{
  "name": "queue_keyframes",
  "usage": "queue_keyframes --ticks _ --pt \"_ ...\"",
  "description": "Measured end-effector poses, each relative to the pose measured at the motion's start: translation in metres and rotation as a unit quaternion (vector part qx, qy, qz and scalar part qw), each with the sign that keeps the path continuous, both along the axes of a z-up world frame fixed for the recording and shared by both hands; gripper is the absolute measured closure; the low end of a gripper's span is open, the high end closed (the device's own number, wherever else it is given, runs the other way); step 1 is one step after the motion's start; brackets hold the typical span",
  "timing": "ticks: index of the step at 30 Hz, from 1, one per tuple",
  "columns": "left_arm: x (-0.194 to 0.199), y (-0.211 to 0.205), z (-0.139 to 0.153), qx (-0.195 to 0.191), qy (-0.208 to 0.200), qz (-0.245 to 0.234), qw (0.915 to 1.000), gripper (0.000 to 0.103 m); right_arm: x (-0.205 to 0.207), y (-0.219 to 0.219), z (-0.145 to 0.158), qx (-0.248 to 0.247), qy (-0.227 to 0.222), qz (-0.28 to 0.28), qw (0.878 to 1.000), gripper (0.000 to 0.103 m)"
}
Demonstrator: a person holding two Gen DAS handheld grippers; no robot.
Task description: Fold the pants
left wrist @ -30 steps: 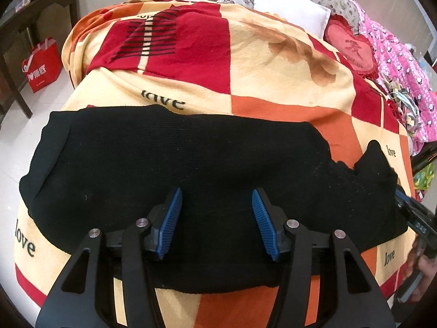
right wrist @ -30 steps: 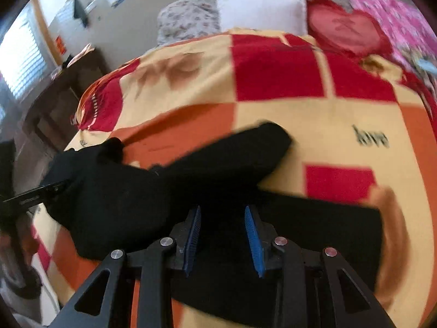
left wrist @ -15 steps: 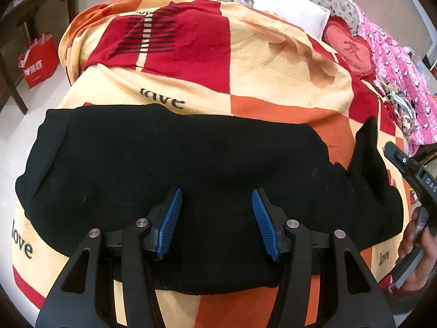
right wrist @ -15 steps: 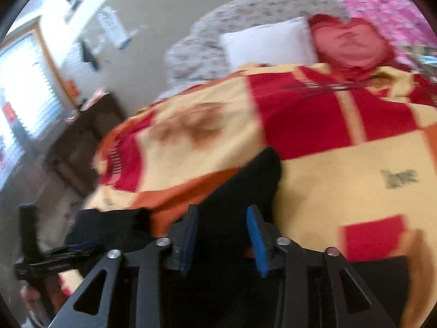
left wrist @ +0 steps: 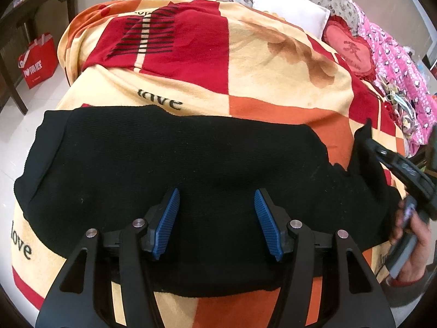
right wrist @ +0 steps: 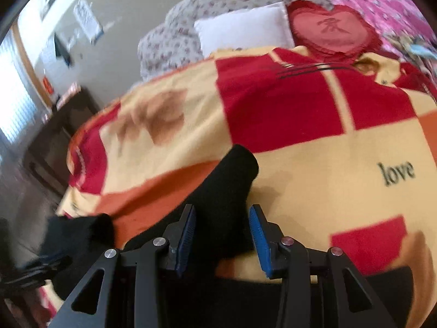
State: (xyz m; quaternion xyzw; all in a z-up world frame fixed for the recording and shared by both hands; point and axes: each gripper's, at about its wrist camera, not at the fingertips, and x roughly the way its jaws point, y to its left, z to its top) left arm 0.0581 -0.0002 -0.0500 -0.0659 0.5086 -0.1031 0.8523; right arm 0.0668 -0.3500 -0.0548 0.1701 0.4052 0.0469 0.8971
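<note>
Black knit pants [left wrist: 177, 164] lie spread across the checked blanket [left wrist: 273, 63] on the bed. My left gripper [left wrist: 217, 221] is open and empty, hovering just above the near part of the pants. My right gripper [right wrist: 222, 236] stands with its blue pads apart, and a raised flap of the pants [right wrist: 226, 188] stands up between them; I cannot tell whether the pads pinch it. In the left wrist view the right gripper [left wrist: 396, 169] shows at the right edge, at the lifted end of the pants [left wrist: 366, 147].
A white pillow [left wrist: 289, 8], a red heart cushion [left wrist: 352, 52] and a pink quilt [left wrist: 396, 63] lie at the head of the bed. A dark wooden table [left wrist: 24, 13] and a red bag [left wrist: 37, 60] stand on the floor to the left.
The right gripper has lifted the right end of the pants up off the blanket and tilted upward. The left gripper has stayed open above the pants.
</note>
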Motion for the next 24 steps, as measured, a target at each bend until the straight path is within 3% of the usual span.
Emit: queue_keyframes --ticks 2,6,10,12,14,16,18,20,24 --pt "0.000 -0.001 0.000 0.002 -0.001 0.000 1.0000 0.046 -0.007 -0.010 0.007 0.000 -0.011 -0.012 1.000 0.064" --pt "-0.001 0.000 0.000 -0.001 -0.001 -0.001 1.0000 0.046 -0.009 -0.017 0.002 -0.042 0.033 -0.026 0.998 0.064" --pt "0.000 0.001 0.000 -0.006 0.002 0.000 1.0000 0.046 -0.001 -0.008 -0.012 -0.033 0.041 0.001 0.999 0.064" --pt "0.000 0.000 0.000 -0.003 0.001 -0.001 1.0000 0.046 0.007 0.004 -0.018 -0.054 0.036 0.018 0.998 0.064" --pt "-0.001 -0.001 0.001 0.000 0.000 -0.001 1.0000 0.046 0.009 0.012 -0.019 -0.052 0.019 0.025 0.998 0.088" --pt "-0.001 0.000 0.001 -0.001 0.000 0.001 1.0000 0.046 0.006 0.017 -0.015 -0.067 0.012 0.028 0.997 0.093" --pt "-0.002 0.001 0.001 -0.004 0.001 0.003 1.0000 0.046 0.001 0.008 -0.012 -0.024 0.005 0.025 0.999 0.100" --pt "-0.003 0.003 0.002 -0.008 0.003 0.003 1.0000 0.046 -0.018 -0.012 0.000 0.029 -0.013 0.012 0.999 0.101" --pt "-0.004 0.011 0.006 -0.017 0.005 0.014 0.9997 0.046 -0.073 -0.038 0.043 0.035 -0.066 -0.011 0.997 0.101"
